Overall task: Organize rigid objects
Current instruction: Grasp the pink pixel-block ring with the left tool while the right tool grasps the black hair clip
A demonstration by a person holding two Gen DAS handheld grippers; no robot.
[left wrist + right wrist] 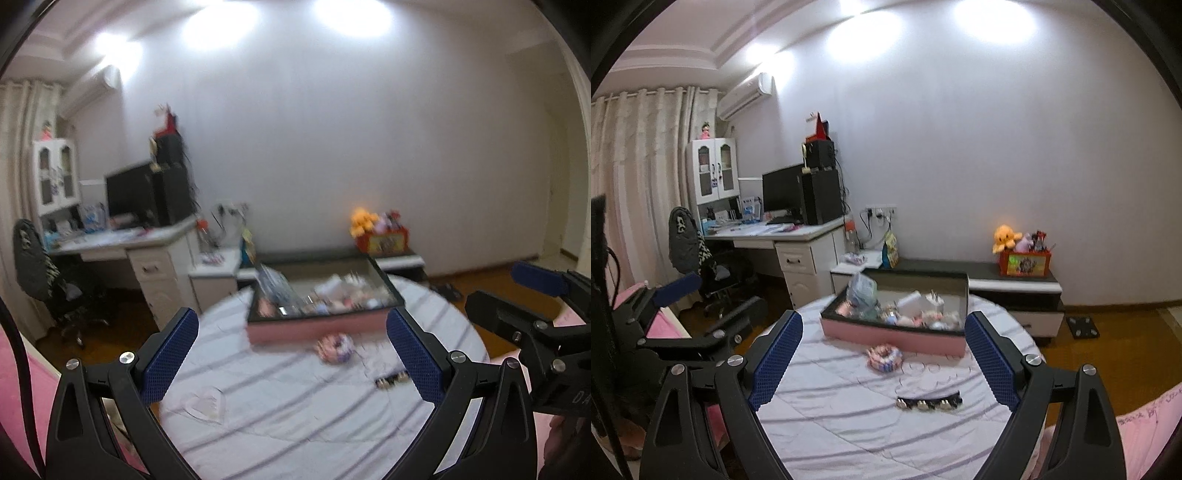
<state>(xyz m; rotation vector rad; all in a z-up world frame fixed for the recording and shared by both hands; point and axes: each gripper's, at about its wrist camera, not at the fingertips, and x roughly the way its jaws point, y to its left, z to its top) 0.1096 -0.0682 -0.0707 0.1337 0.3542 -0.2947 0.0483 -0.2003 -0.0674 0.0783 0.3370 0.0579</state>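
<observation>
Blue-padded fingers frame each view from below: the left tool [291,354] and the right tool [884,358] both stand wide open, nothing between their pads, each held above the near part of a round desk [849,424] covered with a pale striped cloth. Nearest the right tool on that cloth lies one black strip [929,403] carrying three metal hooks, flat, a little ahead of the open fingers and slightly toward the right one. Beyond it, about midway across the desk, sits one small ring-shaped trinket [884,359] in pink and white, just in front of the box and clear of the strip. One pink-sided open box [890,334] with a dark rim stands at the far edge of the desk, crowded with small items too jumbled and blurred to count. From the left wrist view the same trinket [334,349] lies between the fingers and ahead of them, the strip [392,380] close to the inner side of the right-hand finger, and the box [317,328] beyond both; one clear heart-shaped piece [205,404] rests near the desk's left edge, close by the left-hand finger. Nothing lies between either tool and these things. Beyond the desk stand a white work table with one dark monitor [781,194], one black swivel chair [701,258], and a low cabinet [1015,284] bearing one red box [1025,263] of soft toys. Pink bedding [1145,424] shows at the lower right.
</observation>
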